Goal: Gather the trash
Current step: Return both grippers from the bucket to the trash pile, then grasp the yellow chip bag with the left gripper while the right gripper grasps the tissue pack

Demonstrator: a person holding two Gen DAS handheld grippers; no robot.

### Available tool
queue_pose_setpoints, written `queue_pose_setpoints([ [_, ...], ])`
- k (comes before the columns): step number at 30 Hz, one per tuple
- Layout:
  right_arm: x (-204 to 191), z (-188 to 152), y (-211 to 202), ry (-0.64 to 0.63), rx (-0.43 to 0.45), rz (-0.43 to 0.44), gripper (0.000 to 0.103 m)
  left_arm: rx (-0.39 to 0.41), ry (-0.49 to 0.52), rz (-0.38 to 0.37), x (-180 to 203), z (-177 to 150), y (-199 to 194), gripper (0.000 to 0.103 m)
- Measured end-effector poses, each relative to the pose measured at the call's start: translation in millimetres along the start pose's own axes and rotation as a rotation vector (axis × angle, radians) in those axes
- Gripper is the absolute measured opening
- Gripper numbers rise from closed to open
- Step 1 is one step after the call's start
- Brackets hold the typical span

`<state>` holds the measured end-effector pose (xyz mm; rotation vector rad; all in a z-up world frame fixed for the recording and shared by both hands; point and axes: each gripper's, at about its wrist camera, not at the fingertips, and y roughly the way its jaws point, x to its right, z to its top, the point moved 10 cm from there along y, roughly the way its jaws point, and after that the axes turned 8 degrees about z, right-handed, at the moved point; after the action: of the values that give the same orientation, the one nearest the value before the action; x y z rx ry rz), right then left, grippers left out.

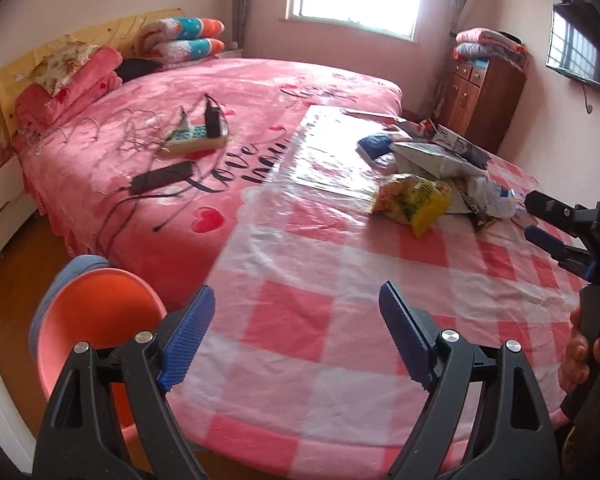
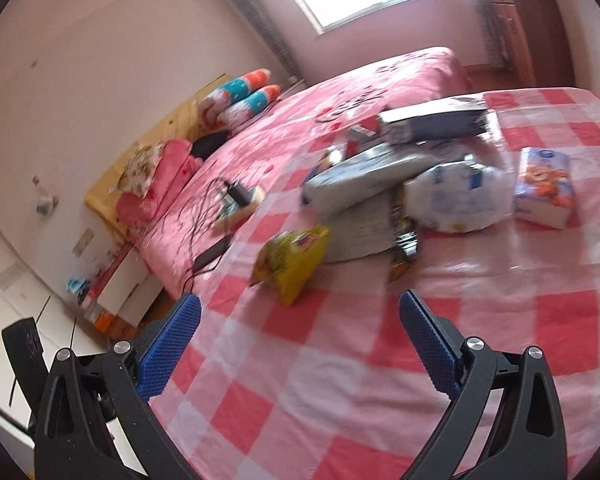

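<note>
Nothing is collected yet: my left gripper (image 1: pixel 296 332) and right gripper (image 2: pixel 300 344) gape empty, short of the yellow snack bag (image 2: pixel 290 264) fronting the wrapper pile (image 2: pixel 400 184).

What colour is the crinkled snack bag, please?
Crinkled snack bag: mostly yellow; clearest in the right wrist view.

A home bedroom: pink-covered bed (image 1: pixel 236 92), pillows (image 1: pixel 188 36), wooden cabinet (image 1: pixel 484 100)

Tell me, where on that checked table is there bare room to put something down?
The near half of the pink-and-white checked tablecloth is bare, from the yellow snack bag toward the grippers. Behind the bag, wrappers and boxes crowd together.
</note>
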<state>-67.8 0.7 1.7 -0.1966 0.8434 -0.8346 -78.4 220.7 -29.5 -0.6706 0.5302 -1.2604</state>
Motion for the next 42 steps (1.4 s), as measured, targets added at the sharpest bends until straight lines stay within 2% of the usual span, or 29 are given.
queue_pose_setpoints([
  [6,38,19,-19,0.065,0.05,-0.03,0.098,-0.055,-0.052,-0.116,43,12,14,0.085],
  [10,64,34,-34,0.075,0.092,-0.102,0.098,-0.1,-0.117,-0.22,70,23,31,0.085],
  [18,109,47,-42,0.153,0.114,-0.147,0.098,-0.121,-0.157,-0.339,108,55,68,0.085],
  [24,144,64,-43,0.192,0.133,-0.193,0.097,-0.158,-0.264,-0.336,105,75,98,0.085],
  [26,154,69,-40,0.211,0.132,-0.196,0.091,-0.166,-0.282,-0.326,103,78,104,0.085],
  [27,157,70,-39,0.215,0.13,-0.199,0.082,-0.171,-0.287,-0.322,103,80,109,0.085],
  [30,165,68,-33,0.228,0.116,-0.201,0.08,-0.195,-0.302,-0.316,105,80,123,0.085],
  [32,170,68,-31,0.241,0.111,-0.198,0.08,-0.218,-0.311,-0.341,112,77,128,0.085],
  [38,184,64,-27,0.258,0.09,-0.242,0.08,-0.197,-0.213,-0.306,130,68,128,0.085],
  [42,183,62,-24,0.199,0.068,-0.308,0.076,-0.182,-0.128,-0.28,145,62,123,0.085],
])
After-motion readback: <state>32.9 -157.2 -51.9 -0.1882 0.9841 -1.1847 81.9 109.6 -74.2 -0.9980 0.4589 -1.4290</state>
